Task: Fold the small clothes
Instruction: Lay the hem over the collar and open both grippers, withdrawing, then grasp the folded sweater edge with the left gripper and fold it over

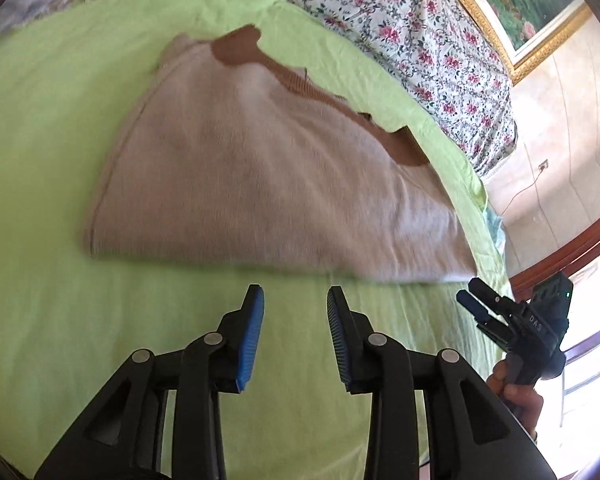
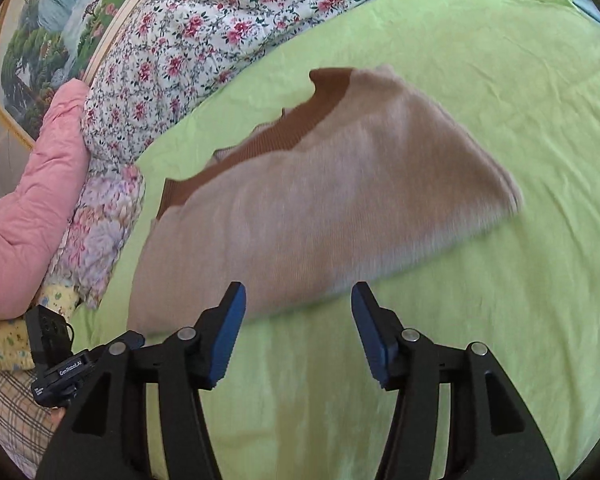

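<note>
Now I have both tools hanging empty over the green sheet (image 1: 80, 160), and the beige knit sweater (image 1: 260, 168) lies just ahead of them, already doubled into a flat wedge. My left gripper (image 1: 296, 300) has its blue pads spread apart with nothing between them; my right gripper (image 2: 298, 300) stands wider still, also holding nothing.

The relation I care about is the sweater's near hem. In the left wrist view it runs crosswise in front of my fingers, just beyond the tips and not touching them. In the right wrist view that hem sits between and just past the tips, so I judge the right tool marginally nearer to the cloth. The sweater's long axis runs from this hem away toward its brown ribbed collar (image 2: 300, 124), which lies on the far side, next to the floral quilt (image 2: 204, 36).

Blur softens the hem, so I cannot tell how many layers it has. My guess is each tool takes a near corner and carries it collarward.
</note>
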Demonstrator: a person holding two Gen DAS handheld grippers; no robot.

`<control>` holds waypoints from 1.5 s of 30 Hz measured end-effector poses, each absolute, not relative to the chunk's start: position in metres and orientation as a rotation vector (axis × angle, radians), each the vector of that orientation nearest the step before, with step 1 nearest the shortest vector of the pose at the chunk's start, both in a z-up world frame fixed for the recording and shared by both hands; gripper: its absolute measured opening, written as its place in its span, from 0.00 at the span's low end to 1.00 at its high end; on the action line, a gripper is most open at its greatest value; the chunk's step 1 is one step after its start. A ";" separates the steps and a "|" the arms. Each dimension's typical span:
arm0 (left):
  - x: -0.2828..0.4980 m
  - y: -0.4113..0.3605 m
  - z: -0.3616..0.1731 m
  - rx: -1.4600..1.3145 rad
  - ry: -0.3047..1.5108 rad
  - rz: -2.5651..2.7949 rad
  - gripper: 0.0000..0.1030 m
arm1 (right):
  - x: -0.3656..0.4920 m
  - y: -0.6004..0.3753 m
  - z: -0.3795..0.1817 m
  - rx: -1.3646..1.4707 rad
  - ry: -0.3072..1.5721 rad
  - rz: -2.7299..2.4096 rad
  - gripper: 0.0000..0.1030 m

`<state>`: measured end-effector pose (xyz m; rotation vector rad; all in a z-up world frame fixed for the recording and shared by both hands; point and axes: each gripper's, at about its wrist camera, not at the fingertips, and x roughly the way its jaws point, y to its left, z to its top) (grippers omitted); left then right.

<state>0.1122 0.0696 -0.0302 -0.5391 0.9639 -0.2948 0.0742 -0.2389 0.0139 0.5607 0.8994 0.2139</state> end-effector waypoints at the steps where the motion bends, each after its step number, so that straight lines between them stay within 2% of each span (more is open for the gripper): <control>1: 0.106 0.070 -0.033 -0.555 0.970 -0.289 0.32 | 0.069 -0.238 0.014 0.560 0.897 0.214 0.55; 5: 0.100 0.070 -0.040 -0.609 0.976 -0.277 0.33 | 0.051 -0.232 0.015 0.565 0.889 0.217 0.56; 8: 0.095 0.073 -0.042 -0.644 0.962 -0.245 0.40 | 0.041 -0.230 0.013 0.574 0.886 0.223 0.58; 12: 0.094 0.078 -0.042 -0.696 0.931 -0.206 0.41 | 0.033 -0.226 0.012 0.569 0.889 0.227 0.59; 19: 0.107 0.088 -0.054 -0.887 0.881 -0.176 0.49 | 0.031 -0.221 0.015 0.565 0.880 0.242 0.59; 23: 0.119 0.102 -0.068 -1.010 0.834 -0.145 0.49 | 0.033 -0.219 0.018 0.570 0.873 0.260 0.59; 28: 0.145 0.110 -0.063 -0.991 0.791 -0.085 0.49 | 0.038 -0.214 0.020 0.566 0.876 0.285 0.59; 30: 0.157 0.115 -0.059 -0.970 0.772 -0.061 0.46 | 0.042 -0.215 0.020 0.566 0.878 0.287 0.59; 31: 0.162 0.116 -0.057 -0.958 0.768 -0.058 0.41 | 0.044 -0.216 0.019 0.568 0.880 0.288 0.59; 32: 0.166 0.117 -0.055 -0.941 0.761 -0.056 0.24 | 0.047 -0.216 0.019 0.568 0.882 0.289 0.59; 33: 0.170 0.117 -0.051 -0.920 0.754 -0.056 0.15 | 0.051 -0.218 0.019 0.564 0.883 0.287 0.59; 37: 0.179 0.098 -0.021 -0.764 0.701 -0.088 0.10 | 0.071 -0.228 0.024 0.543 0.869 0.275 0.59; 40: 0.183 0.061 0.013 -0.598 0.651 -0.163 0.09 | 0.091 -0.243 0.031 0.539 0.848 0.273 0.59; 45: 0.197 -0.007 0.040 -0.472 0.634 -0.389 0.06 | 0.136 -0.271 0.038 0.576 0.846 0.321 0.59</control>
